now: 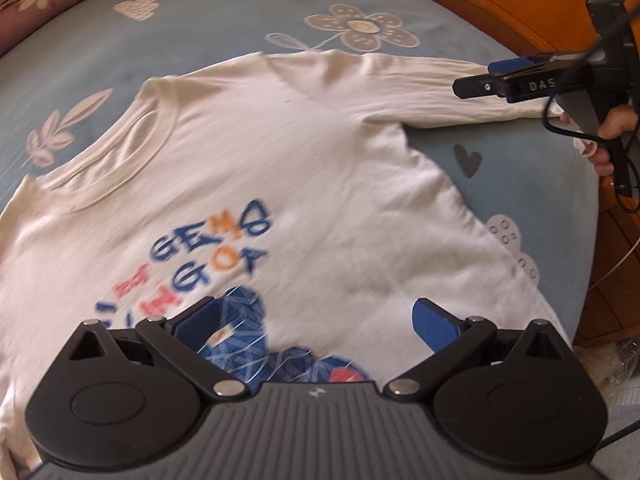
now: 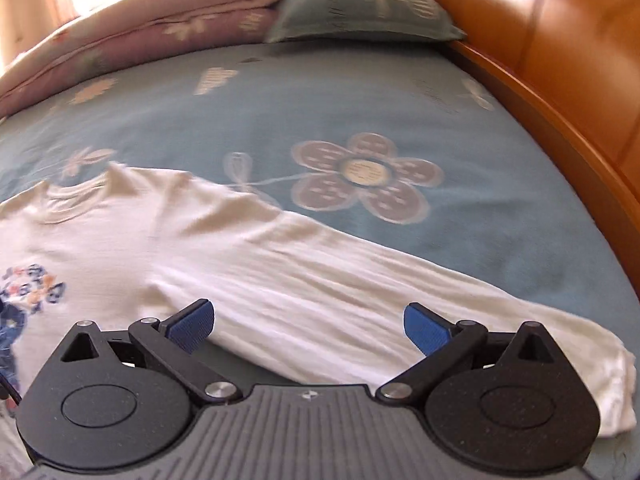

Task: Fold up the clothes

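Note:
A white long-sleeved shirt (image 1: pixel 304 168) with a blue and orange print lies flat, front up, on the bed. My left gripper (image 1: pixel 316 320) hovers open over the print on the chest, nothing between its blue pads. In the right wrist view the shirt's sleeve (image 2: pixel 360 292) stretches out to the right, its cuff at the lower right. My right gripper (image 2: pixel 308 328) stands open over the sleeve's middle, empty. From the left wrist view the right gripper (image 1: pixel 500 80) shows side-on above the sleeve end, held by a hand (image 1: pixel 608 136).
The bed carries a blue sheet (image 1: pixel 224 36) with flower and heart patterns. An orange wooden bed frame (image 2: pixel 560 92) curves along the right. A green pillow (image 2: pixel 364 4) and a folded pink quilt (image 2: pixel 132 36) lie at the far end.

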